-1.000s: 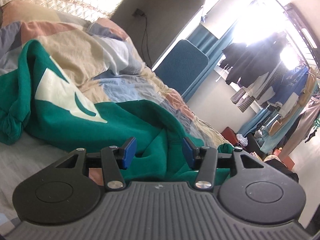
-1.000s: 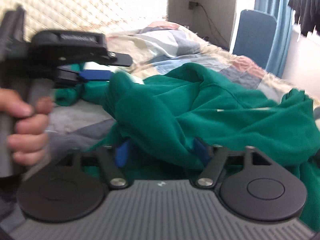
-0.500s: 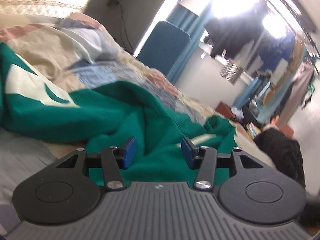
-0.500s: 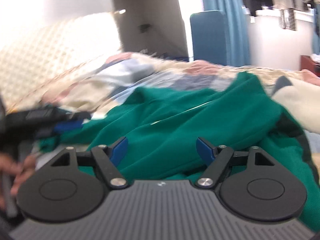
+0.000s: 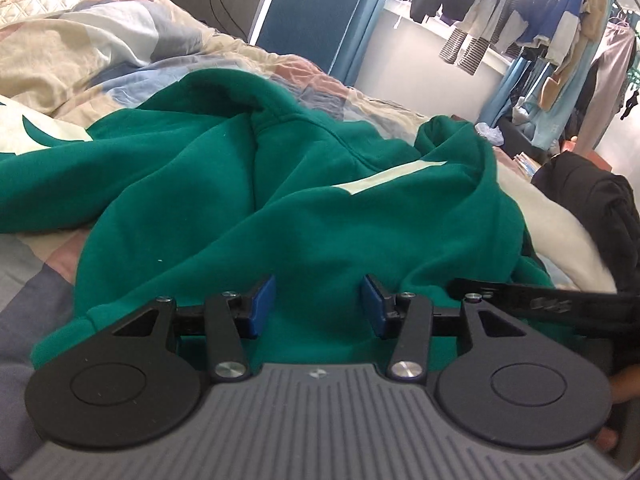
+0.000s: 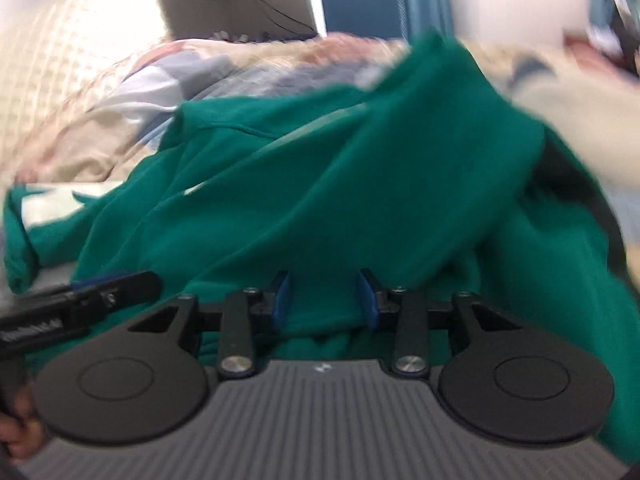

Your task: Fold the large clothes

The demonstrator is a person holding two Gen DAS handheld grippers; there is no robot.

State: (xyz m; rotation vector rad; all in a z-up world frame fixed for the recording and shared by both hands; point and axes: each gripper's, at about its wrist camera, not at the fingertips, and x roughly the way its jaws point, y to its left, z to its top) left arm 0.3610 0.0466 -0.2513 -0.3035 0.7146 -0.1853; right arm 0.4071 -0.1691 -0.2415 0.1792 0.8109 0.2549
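Patchwork bed (image 5: 132,60); blurred green sweatshirt (image 6: 360,184) hides its hem.

Big green top (image 5: 248,200) lies bunched on the bed (image 5: 100,52). L tongs (image 5: 318,306) sit over it w/ a gap.

What I can't see well around my two grippers

My right camera is all smeary, so the green sweatshirt (image 6: 360,184), the patchwork blanket (image 6: 168,80) and the room behind it look soft and fuzzy. My right gripper (image 6: 323,300) is closing, with green cloth in the gap, but I can't tell if the pads squeeze it yet. My left gripper (image 5: 316,308) hides the bit of sweatshirt right under it. The white print (image 5: 24,136) is cut off at the left edge. My right hand (image 5: 612,420) only peeks in at the corner. The hanging clothes (image 5: 500,20) are too small to tell apart.
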